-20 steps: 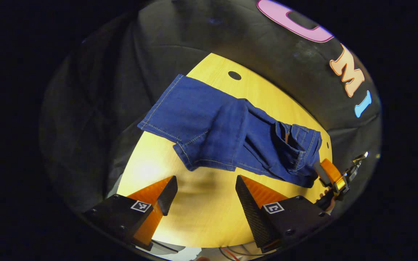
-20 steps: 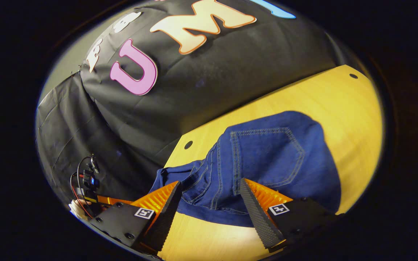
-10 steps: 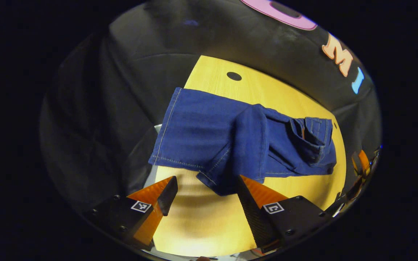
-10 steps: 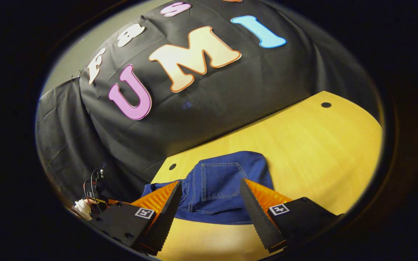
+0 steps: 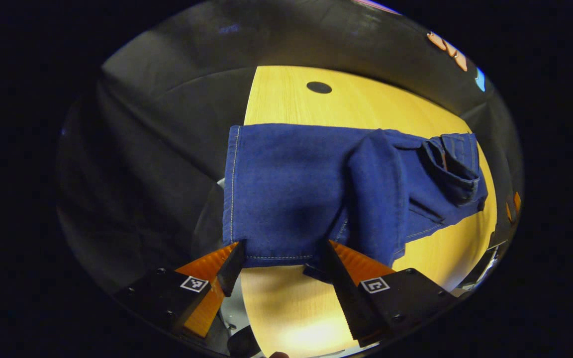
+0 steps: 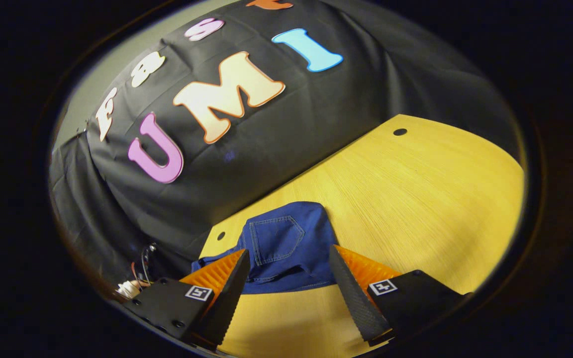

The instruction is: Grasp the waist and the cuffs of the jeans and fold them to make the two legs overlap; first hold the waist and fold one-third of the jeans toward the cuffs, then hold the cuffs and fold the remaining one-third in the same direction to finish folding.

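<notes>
A: In the left gripper view, where do the jeans (image 5: 316, 194) lie relative to the left gripper (image 5: 279, 261)?

B: They lie flat on the wooden table (image 5: 291, 308), directly ahead of the jaws. The cuffs (image 5: 276, 256) reach the fingertips: the stitched hem edge sits in the gap between the two spread fingers, which stand apart on either side of it without pressing on it. Further right, a fold (image 5: 376, 199) of denim crosses the legs, and the waist (image 5: 458, 161) lies at the far right.

A: And in the right gripper view?

B: The right gripper (image 6: 289, 266) also stands agape, holding nothing. The jeans (image 6: 281, 248) lie just beyond its fingertips, back pocket (image 6: 274, 241) upward, near the table's (image 6: 416, 199) far-left corner, with bare wood stretching to the right.
</notes>
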`<state>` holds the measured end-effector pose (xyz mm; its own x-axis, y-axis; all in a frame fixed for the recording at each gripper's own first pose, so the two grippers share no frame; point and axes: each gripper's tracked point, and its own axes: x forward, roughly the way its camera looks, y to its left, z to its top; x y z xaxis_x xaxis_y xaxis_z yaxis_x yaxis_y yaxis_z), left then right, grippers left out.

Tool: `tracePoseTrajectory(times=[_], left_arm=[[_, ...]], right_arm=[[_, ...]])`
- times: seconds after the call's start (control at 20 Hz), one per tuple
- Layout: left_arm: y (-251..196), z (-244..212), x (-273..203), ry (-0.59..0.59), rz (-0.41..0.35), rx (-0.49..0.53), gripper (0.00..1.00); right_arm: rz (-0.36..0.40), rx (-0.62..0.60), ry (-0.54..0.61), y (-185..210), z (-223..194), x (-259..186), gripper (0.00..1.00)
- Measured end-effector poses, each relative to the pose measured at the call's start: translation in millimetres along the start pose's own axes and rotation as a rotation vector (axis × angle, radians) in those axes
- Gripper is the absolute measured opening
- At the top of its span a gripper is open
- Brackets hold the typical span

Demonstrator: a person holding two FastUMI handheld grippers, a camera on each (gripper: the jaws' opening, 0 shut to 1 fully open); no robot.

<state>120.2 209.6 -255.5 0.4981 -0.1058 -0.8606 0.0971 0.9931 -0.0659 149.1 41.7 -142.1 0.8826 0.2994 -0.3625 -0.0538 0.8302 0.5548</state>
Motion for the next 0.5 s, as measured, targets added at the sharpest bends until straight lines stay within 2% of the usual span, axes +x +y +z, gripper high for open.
tracePoseTrajectory(times=[0.25,0.45,0.5], left_arm=[[4.1,-6.9,6.0,0.037,-0.002,0.005,0.94],[-0.2,-10.3,10.3,0.084,0.045,0.054,0.96],[-1.3,-9.1,11.4,0.093,0.05,0.064,0.92]], right_arm=[[-0.07,-0.038,-0.011,-24.5,4.2,-7.5,0.98],[-0.076,-0.029,-0.009,-26.7,5.7,-5.0,0.98],[-0.077,-0.027,-0.006,-27.9,3.0,-4.4,0.98]])
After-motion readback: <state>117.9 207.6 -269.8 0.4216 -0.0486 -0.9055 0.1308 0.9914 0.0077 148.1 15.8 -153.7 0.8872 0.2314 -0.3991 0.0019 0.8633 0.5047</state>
